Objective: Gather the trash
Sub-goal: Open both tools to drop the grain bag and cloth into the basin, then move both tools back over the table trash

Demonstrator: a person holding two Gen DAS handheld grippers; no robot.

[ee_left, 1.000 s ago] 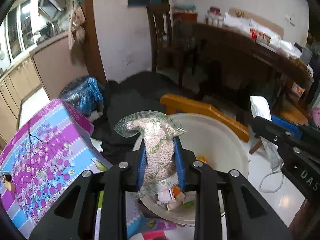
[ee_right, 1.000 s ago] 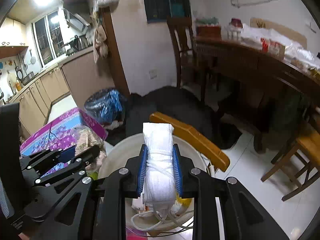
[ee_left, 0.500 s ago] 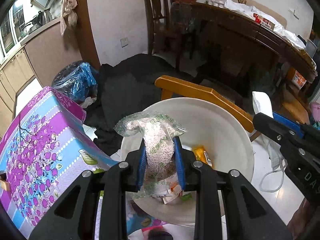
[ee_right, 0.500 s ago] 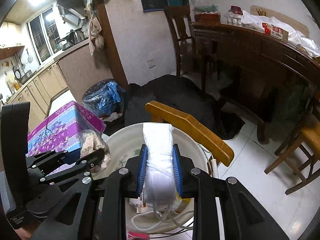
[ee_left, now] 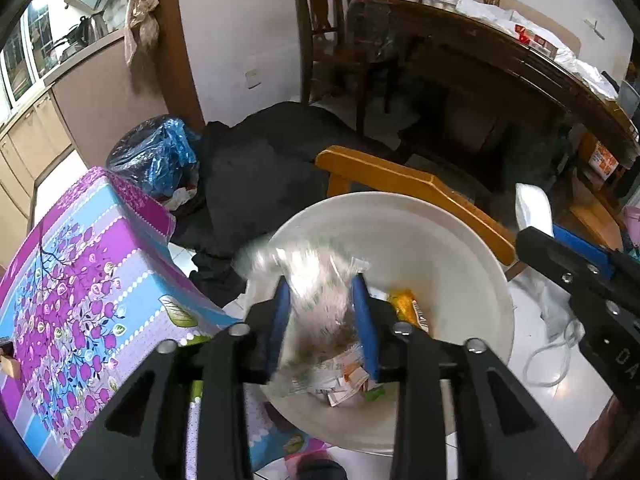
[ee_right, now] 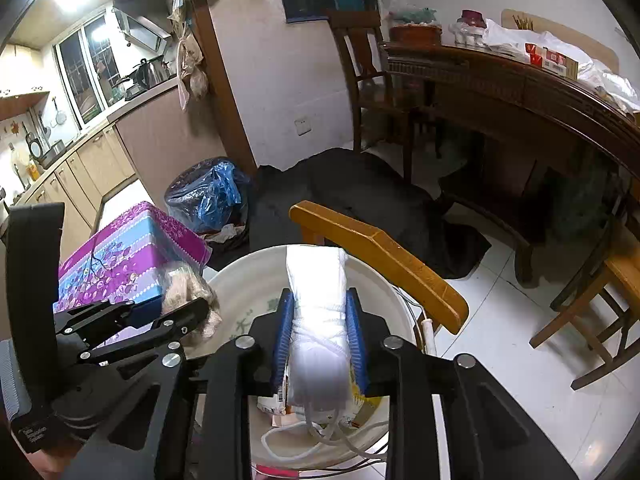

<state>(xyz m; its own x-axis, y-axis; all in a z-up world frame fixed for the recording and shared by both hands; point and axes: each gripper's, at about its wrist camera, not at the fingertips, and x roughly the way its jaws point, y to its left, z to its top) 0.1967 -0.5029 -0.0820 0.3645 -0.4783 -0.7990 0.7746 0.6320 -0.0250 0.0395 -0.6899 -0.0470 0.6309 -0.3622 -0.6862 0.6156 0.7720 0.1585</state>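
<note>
Left wrist view: left gripper [ee_left: 322, 320], jaws just opening, lets a blurred pellet bag [ee_left: 316, 296] slip between its pads toward the white basin [ee_left: 472, 264] below, where collected trash lies

The clear bag [ee_left: 320, 300] between the left claw's [ee_left: 322, 320] pads is smeared by motion blur; its print cannot be read.

The only legible marking was a partial white "DA" on the black body of the right gripper [ee_left: 576, 276] at the left wrist view's right edge; other print was unreadable.
</note>
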